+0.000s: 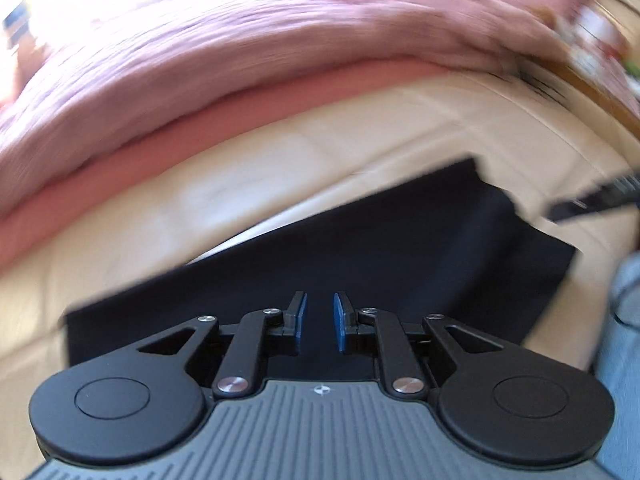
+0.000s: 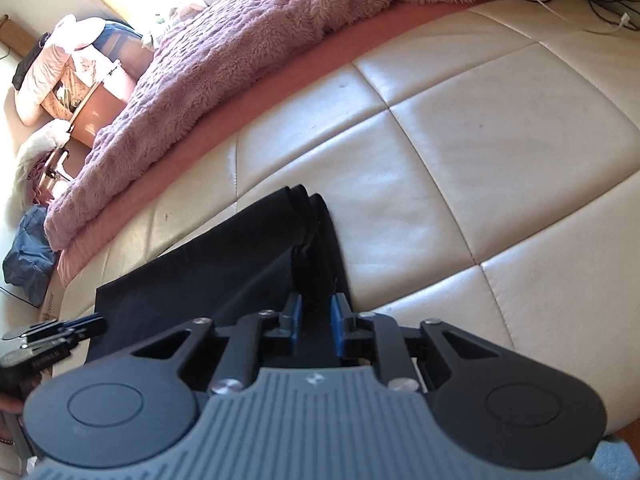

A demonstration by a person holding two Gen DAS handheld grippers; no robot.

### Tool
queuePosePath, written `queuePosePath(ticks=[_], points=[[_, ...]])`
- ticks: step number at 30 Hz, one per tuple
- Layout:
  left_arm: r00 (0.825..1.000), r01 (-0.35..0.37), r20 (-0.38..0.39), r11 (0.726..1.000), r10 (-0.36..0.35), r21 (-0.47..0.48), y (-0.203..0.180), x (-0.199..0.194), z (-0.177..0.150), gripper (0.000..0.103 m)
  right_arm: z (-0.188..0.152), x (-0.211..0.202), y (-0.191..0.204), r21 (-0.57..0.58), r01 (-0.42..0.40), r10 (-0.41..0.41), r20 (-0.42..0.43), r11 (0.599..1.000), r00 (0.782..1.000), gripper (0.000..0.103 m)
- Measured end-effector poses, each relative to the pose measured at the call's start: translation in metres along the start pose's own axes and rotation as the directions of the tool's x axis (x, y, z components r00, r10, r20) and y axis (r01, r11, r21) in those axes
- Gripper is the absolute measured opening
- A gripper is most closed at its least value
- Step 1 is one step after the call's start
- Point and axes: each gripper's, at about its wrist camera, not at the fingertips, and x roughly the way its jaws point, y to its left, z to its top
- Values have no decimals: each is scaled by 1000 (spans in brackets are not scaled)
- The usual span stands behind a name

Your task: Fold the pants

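Sunlit cream quilted leather bed base (image 2: 460, 128) under a fluffy pink blanket (image 2: 224, 60).

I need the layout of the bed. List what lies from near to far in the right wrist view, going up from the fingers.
Right gripper → black pants → cream quilted surface → pink sheet edge → fluffy purple blanket.
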Motion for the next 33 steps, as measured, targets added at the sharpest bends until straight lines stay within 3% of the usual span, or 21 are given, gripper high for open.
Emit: queuePosePath(ticks=[4,6,10,13,17,19,20,22,26,28,29,30,33], points=[[998,56,-5,978,-56,203,-61,22,18,27,-5,-5,-2,-26,16,-16,6,1000,1000,14],[999,49,-16,956,-47,291,-86,33,22,29,-7,-7,-2,-37,22,-22,10,999,1000,14],[1000,-17,5,876,17,482,-128,51,14,32,-12,-6,-6,-43,9,-8,15,999,1000,14],[995,-100,70,778,72,621,-150,64,3,32,-14,-1,-9,-41,-21,22,8,999,1000,14],[983,-171,177,595,49,785,-180,65,-15,32,-17,6,-13,-30,-42,42,1,999,999,15],[985,-160,173,559,30,814,-190,69,-17,32,-17,7,-17,-11,-56,56,-1,998,998,15],[987,-149,155,560,38,815,-193,73,-15,32,-17,7,-19,-6,-63,63,1,998,998,15],[988,-146,142,590,53,794,-196,82,-8,32,-17,5,-20,-3,-68,68,4,998,998,15],[998,-66,60,709,33,702,-182,86,17,32,-20,6,-20,-15,-62,62,-12,998,998,16],[1000,-26,26,744,11,668,-178,86,24,23,-21,9,-22,-12,-63,63,-22,998,998,16],[1000,-4,10,755,-3,656,-176,85,25,10,-22,9,-23,-8,-63,63,-23,998,998,16],[1000,7,7,768,-14,641,-174,84,26,5,-22,10,-23,-4,-65,65,-22,998,998,16],[997,55,7,835,-71,547,-160,74,32,4,-21,9,-24,5,-66,66,-16,998,998,18]])
